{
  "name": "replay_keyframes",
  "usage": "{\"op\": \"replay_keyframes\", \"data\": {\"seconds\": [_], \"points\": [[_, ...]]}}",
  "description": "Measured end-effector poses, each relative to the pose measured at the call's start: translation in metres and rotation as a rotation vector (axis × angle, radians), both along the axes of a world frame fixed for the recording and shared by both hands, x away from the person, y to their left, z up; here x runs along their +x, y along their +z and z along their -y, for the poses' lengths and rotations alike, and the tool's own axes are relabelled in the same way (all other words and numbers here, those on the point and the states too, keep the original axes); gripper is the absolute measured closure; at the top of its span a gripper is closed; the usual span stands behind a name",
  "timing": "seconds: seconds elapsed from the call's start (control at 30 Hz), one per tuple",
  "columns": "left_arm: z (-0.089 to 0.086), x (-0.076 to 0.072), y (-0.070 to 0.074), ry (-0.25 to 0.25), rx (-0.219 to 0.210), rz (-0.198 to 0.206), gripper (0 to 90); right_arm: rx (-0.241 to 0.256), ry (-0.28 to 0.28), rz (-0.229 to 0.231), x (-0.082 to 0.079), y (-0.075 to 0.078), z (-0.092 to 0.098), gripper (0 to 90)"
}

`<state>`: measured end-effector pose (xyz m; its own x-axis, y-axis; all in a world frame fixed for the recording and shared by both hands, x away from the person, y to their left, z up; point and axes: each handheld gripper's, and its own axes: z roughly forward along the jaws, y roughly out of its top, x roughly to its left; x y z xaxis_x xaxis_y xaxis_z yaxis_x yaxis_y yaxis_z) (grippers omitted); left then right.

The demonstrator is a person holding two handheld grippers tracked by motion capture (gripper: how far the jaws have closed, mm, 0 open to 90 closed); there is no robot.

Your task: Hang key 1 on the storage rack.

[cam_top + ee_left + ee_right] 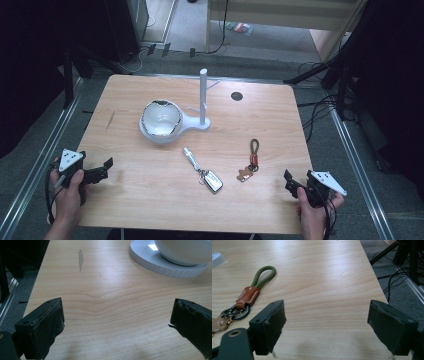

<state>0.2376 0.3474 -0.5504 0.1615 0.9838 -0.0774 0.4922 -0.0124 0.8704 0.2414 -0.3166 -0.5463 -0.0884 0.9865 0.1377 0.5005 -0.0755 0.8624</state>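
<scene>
Wooden table [150, 200] on a grey floor, dark gear and cables around it. Nearest the right gripper [288, 181] lies the keychain [251, 160], a green cord loop with a brown leather tab, rings and a small tan charm, flat on the table just ahead and to the left of that gripper's jaws. In the right gripper view the keychain [249, 295] sits beyond the left jaw, not between them, and the jaws stand wide apart with nothing in them. A car key [204, 171] on a silver fob lies near the table's middle, apart from the keychain. Behind it stands a white stand [202, 100] with a post and side pegs, its base holding a bowl [161, 119]. The left gripper [106, 167] rests at the near left edge, jaws likewise spread and empty, the stand's base rim [160, 266] ahead of it. By my reading nothing has been started: both items lie loose, the pegs are bare, and all the picking and hanging or placing is left.
</scene>
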Motion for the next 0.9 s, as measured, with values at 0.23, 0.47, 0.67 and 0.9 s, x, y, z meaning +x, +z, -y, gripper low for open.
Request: {"op": "replay_keyframes", "data": {"seconds": [0.23,0.47,0.67,0.9], "points": [[0.0,0.0,0.0,0.002,0.0,0.003,0.0,0.008,-0.019,-0.01,0.001,0.0,0.001,16.2],[-0.001,-0.001,0.0,0.0,-0.012,0.006,0.0,-0.03,-0.002,-0.092,0.005,0.007,-0.003,19.7],[0.0,0.0,0.0,0.0,0.0,0.003,0.0,-0.062,0.07,-0.177,0.015,0.017,-0.009,22.0],[0.001,0.0,0.0,-0.003,0.008,0.004,0.0,-0.117,0.109,-0.256,0.026,0.032,-0.015,24.8]]}}
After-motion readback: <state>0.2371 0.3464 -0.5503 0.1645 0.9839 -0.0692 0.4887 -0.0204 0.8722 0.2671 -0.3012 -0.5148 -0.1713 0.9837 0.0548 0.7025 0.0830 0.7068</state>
